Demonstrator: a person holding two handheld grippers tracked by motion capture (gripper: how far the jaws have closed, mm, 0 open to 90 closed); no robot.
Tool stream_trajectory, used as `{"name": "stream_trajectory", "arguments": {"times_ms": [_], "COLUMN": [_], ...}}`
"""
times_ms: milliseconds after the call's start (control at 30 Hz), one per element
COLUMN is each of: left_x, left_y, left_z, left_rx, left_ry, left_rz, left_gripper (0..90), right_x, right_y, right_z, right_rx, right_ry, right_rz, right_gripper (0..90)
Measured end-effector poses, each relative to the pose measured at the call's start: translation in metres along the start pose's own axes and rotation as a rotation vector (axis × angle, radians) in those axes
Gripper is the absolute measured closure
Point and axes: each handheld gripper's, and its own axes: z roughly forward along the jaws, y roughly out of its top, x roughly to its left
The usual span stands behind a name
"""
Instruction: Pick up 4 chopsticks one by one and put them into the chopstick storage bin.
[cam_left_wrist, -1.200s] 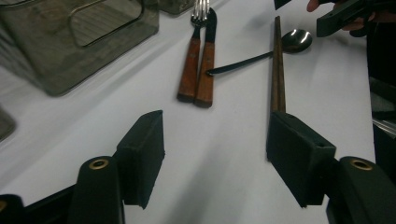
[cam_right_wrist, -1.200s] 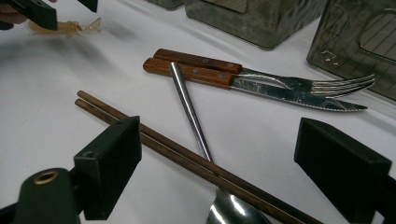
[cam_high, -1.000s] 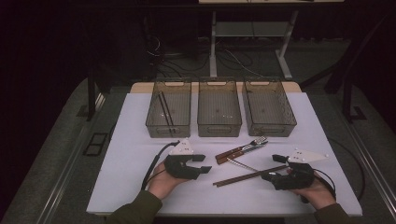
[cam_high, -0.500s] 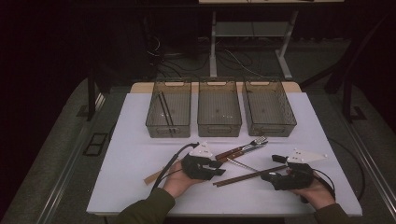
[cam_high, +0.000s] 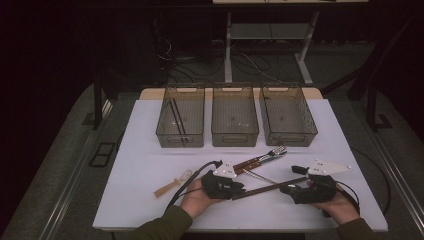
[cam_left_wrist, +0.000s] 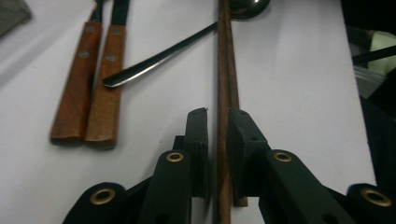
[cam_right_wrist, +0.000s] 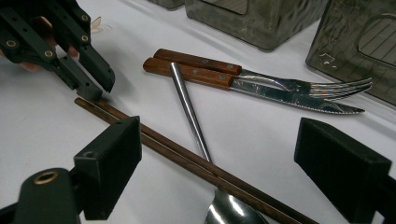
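Left tongs (cam_left_wrist: 217, 126) have just been closing and now clamp the dark chopsticks (cam_left_wrist: 226, 84); a spoon (cam_right_wrist: 189, 109) lies across them, seemingly on top. Two wood-handled utensils (cam_left_wrist: 91, 79) sit at ten o'clock. Right tongs (cam_right_wrist: 217, 163) gape apart.

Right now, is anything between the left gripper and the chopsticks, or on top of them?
Nothing lies between them: the left gripper has just been closing, with the chopsticks between its jaws. Farther along, the spoon crosses them, its handle lying on top, so lifting them may shift it.
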Motion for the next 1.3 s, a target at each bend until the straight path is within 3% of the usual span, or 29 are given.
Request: {"name": "stream_trajectory", "arguments": {"times_ms": [233,267,667,933,1300], "left_x": [-0.0035,-0.0033,-0.0052,-0.0045,-0.0031], "left_y": [-0.0009,-0.0018,-0.0035,-0.0037,-0.0032], "left_z": [0.0050,0.0067,0.0075,0.0072,0.0048], "left_rx": [0.000,0.022,0.011,0.010,-0.002], "left_ry": [0.001,0.007,0.038,0.034,0.040], "left_rz": [-0.014,-0.005,0.004,0.023,0.006], "left_gripper": [79.9,80.5,82.9,84.4,84.5], "right_x": [0.0006,0.0006,0.0007,0.0013,0.0018], "right_y": [-0.0005,-0.0005,-0.0004,-0.0005,-0.0004], "right_z": [0.0013,0.0013,0.0014,0.0016,0.0015], "right_rx": [0.010,0.010,0.010,0.013,0.011], "right_ry": [0.004,0.004,0.006,0.008,0.012], "right_rz": [-0.010,-0.010,-0.010,-0.014,-0.016], "right_gripper": [14.6,14.6,14.6,14.6,14.6]}}
